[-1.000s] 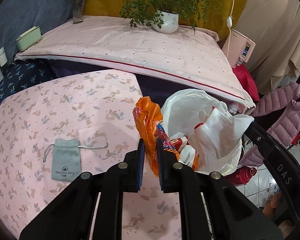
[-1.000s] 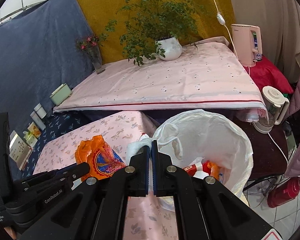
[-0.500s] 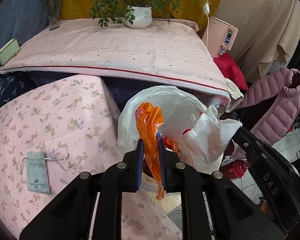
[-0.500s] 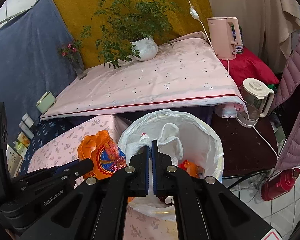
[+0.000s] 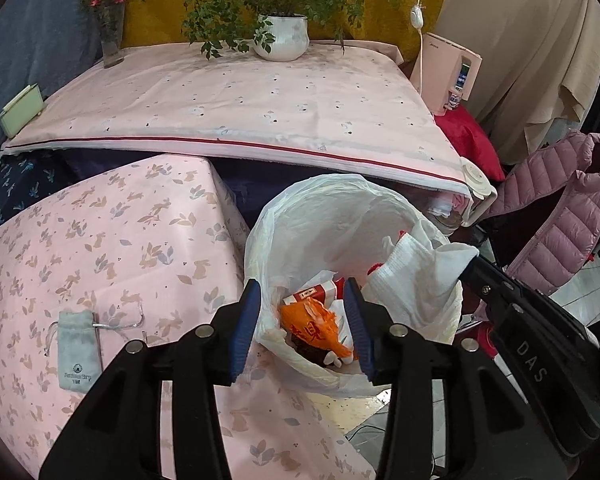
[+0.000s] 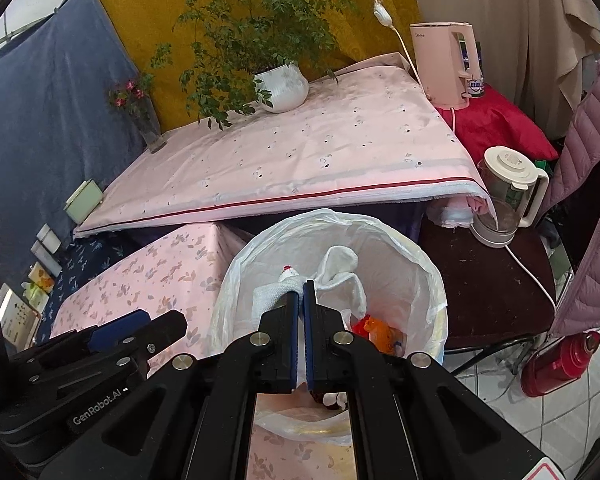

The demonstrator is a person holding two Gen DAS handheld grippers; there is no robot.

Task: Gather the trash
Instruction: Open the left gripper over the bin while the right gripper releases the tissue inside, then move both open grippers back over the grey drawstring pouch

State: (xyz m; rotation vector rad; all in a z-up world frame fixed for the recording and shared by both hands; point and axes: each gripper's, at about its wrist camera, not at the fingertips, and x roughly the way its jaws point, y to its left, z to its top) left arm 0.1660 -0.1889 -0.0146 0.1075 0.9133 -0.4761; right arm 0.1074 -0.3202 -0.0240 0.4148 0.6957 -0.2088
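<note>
My left gripper (image 5: 304, 320) has just been opening — jaws spread, nothing between them; the crumpled orange plastic snack wrapper (image 5: 314, 322) lies in the white plastic-lined bin (image 5: 320, 200), off the corner of the pink leaf-print tablecloth (image 5: 100, 240). My right gripper (image 6: 301, 300) is pinched on a white knitted cloth (image 6: 336, 276) over the bin's mouth. I judge the cloth soft, light, floppy — hold a bunched fold. Readable: "DAS", "GenRobot.AI"; the grey drawstring pouch (image 5: 78, 346) print is illegible.

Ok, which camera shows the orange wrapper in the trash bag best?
Left wrist: the orange wrapper lies in full view in the trash bag, below the open left gripper. Right wrist shows only a scrap behind the right gripper.
</note>
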